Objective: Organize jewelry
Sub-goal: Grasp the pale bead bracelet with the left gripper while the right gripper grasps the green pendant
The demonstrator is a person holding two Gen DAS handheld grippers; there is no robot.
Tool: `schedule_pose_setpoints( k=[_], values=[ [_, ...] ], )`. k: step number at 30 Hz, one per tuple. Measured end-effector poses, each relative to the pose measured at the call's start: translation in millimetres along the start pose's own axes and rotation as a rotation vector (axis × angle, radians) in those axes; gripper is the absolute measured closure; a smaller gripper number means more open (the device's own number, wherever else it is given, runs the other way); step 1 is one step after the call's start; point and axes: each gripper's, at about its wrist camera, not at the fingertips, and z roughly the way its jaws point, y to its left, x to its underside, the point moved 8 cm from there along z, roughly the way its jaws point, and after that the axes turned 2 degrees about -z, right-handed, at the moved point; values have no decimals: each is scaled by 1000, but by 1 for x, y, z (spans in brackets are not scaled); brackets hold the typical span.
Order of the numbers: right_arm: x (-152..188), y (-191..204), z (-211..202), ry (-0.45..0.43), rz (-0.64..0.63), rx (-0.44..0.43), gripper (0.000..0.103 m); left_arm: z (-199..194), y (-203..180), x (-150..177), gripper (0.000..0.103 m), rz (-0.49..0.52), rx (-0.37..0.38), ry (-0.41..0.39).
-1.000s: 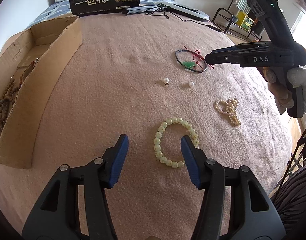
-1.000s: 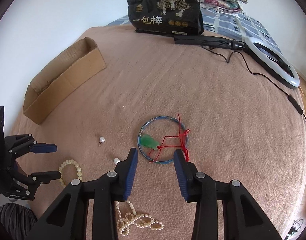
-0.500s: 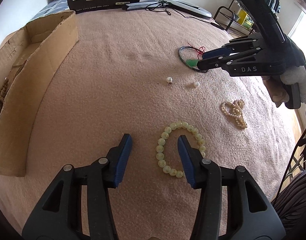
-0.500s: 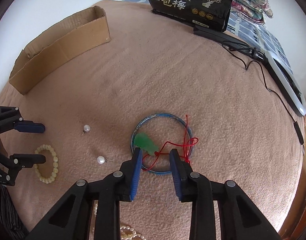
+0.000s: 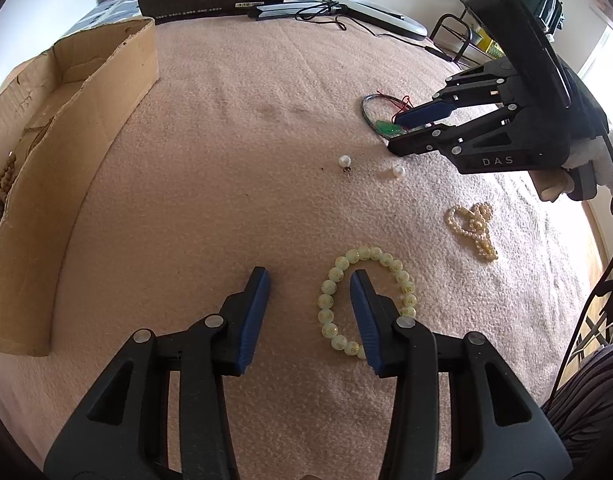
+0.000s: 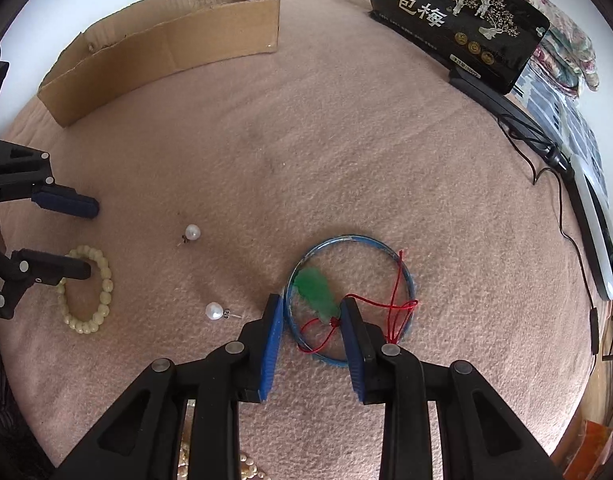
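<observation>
A pale green bead bracelet (image 5: 402,276) lies on the pink blanket. My left gripper (image 5: 308,272) stands low over it, jaws closing. The right finger is inside the ring and the bracelet's left side sits between the pads, untouched. In the right wrist view the same gripper (image 6: 90,239) straddles the bracelet (image 6: 102,280). My right gripper (image 6: 311,300) points down over a blue bangle (image 6: 346,238). The bangle's near rim and a green pendant (image 6: 314,290) on red cord (image 6: 394,304) lie between its narrow jaws, with gaps showing.
Two pearl earrings (image 5: 344,160) (image 5: 398,171) lie mid-blanket and a pearl necklace (image 5: 472,228) lies to the right. An open cardboard box (image 5: 106,68) at the left holds brown beads (image 5: 2,192). At the back stand a black bag (image 6: 458,20) and a corded ring light (image 6: 594,216).
The left jaws narrowed around the bracelet's left side. The right gripper sank toward the bangle, rolled, and narrowed around the green pendant.
</observation>
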Motion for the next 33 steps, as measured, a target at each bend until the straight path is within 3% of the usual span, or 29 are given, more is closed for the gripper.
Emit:
schedule_pose_setpoints(
  k=[9, 25, 30, 33],
  values=[
    [0, -10, -9, -36, 64, -76, 74, 0, 0, 0, 60, -3, 5, -1],
    [-8, -11, 6, -9, 10, -4, 74, 3, 0, -3, 62, 10, -21, 2],
    [-10, -15, 7, -22, 56, -19, 90, 5, -1, -3, 76, 43, -66, -8],
    [-10, -17, 6, -35, 80, -18, 91, 6, 0, -4, 91, 60, -91, -12]
  ],
)
